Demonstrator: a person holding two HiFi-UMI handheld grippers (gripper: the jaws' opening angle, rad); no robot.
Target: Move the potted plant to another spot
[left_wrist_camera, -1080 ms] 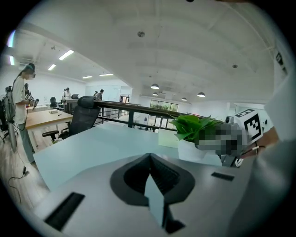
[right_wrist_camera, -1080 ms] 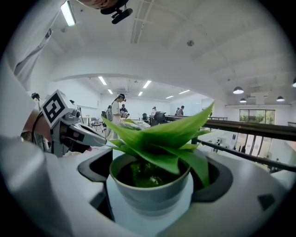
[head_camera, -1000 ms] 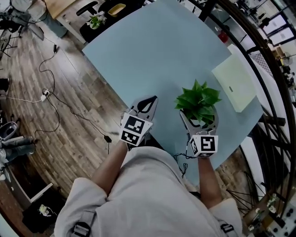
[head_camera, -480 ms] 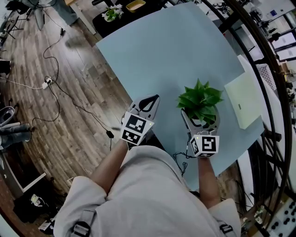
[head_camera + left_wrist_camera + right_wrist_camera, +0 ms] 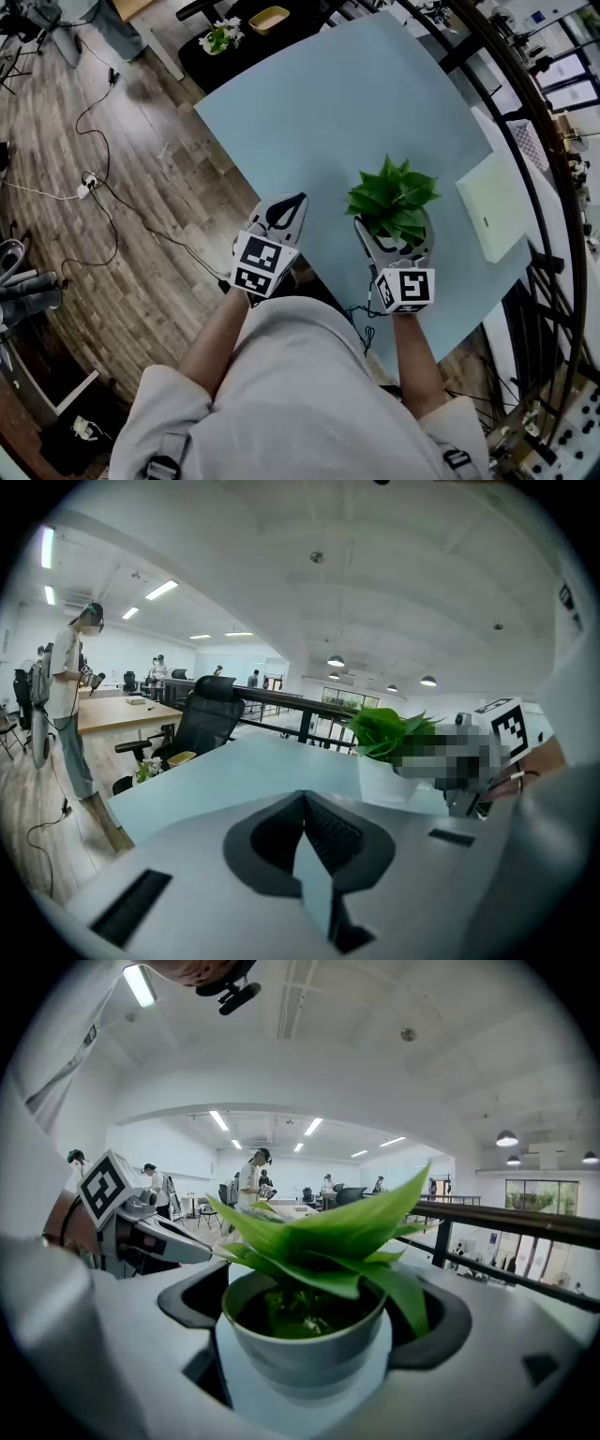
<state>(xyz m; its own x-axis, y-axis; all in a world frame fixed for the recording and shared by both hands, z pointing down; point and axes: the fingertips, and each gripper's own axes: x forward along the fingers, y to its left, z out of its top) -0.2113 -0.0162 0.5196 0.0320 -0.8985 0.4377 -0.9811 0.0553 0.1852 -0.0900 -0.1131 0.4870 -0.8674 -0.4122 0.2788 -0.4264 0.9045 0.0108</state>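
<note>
While the right gripper (image 5: 309,1314) has its jaws set on either side of the potted plant (image 5: 389,199), pinching the pale pot just under its rim, the move itself seems to be at its start. In the head view the plant sits a little right of centre, near the lower edge of the light blue worktop (image 5: 356,103), with a pale green pad (image 5: 492,206) lying well apart from it towards the right edge of the frame. Whether the pot is already off the surface or resting on it, I cannot tell from any view. The left gripper (image 5: 305,803) shows left of the plant in the head view, over the worktop's lower edge; its jaws are pressed together on nothing and it takes no part in the hold. So the grasp looks done. Left, by my reading, are the carry to a bare place, such as the wide blue stretch in the upper middle of the frame, the setting down upright, and the release.
</note>
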